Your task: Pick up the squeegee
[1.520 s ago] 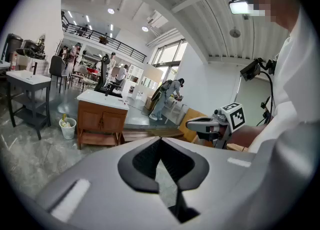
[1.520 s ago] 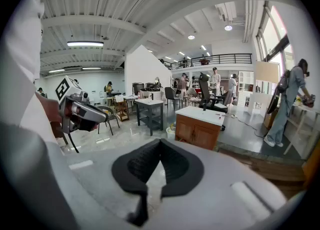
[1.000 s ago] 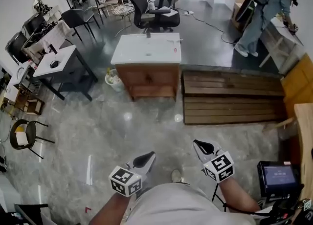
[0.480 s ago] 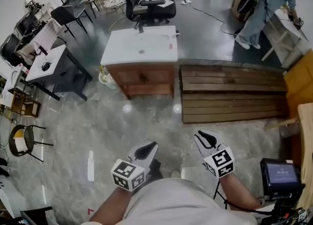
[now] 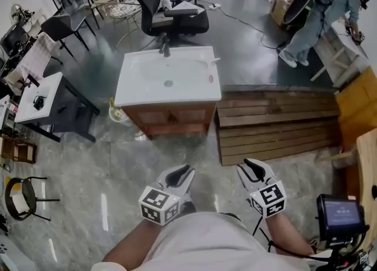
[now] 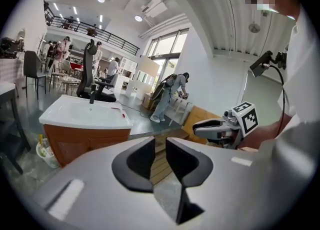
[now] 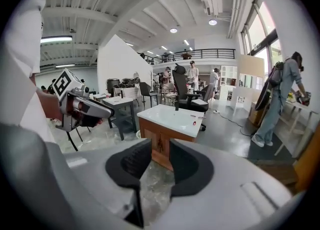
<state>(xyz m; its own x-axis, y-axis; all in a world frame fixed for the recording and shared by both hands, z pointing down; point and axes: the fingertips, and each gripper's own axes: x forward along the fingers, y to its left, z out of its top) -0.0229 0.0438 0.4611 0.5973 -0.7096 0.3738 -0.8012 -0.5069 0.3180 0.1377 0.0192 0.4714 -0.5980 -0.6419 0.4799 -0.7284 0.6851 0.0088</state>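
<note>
A white sink top (image 5: 134, 94) on a wooden cabinet stands ahead of me, with a dark faucet (image 5: 164, 46) at its back. A slim pale tool, likely the squeegee (image 5: 213, 60), lies at the top's far right edge, and a small red object (image 5: 210, 78) lies nearer. My left gripper (image 5: 179, 175) and right gripper (image 5: 254, 170) hang over the marble floor, well short of the cabinet. The jaws of both are opening, with nothing between them. The left gripper view shows the sink top (image 6: 85, 116) to the left of its jaws; the right gripper view shows it (image 7: 170, 116) straight ahead.
A black office chair (image 5: 171, 16) stands behind the sink. A low wooden slat platform (image 5: 277, 125) lies to its right, and a small bin (image 5: 116, 113) sits at the cabinet's left foot. A dark desk (image 5: 41, 96) stands left. A person (image 5: 318, 22) bends over at far right. A screen (image 5: 340, 214) sits near my right.
The sink cabinet has come closer and more central as I walked toward it. Both grippers' jaws have parted from shut.
</note>
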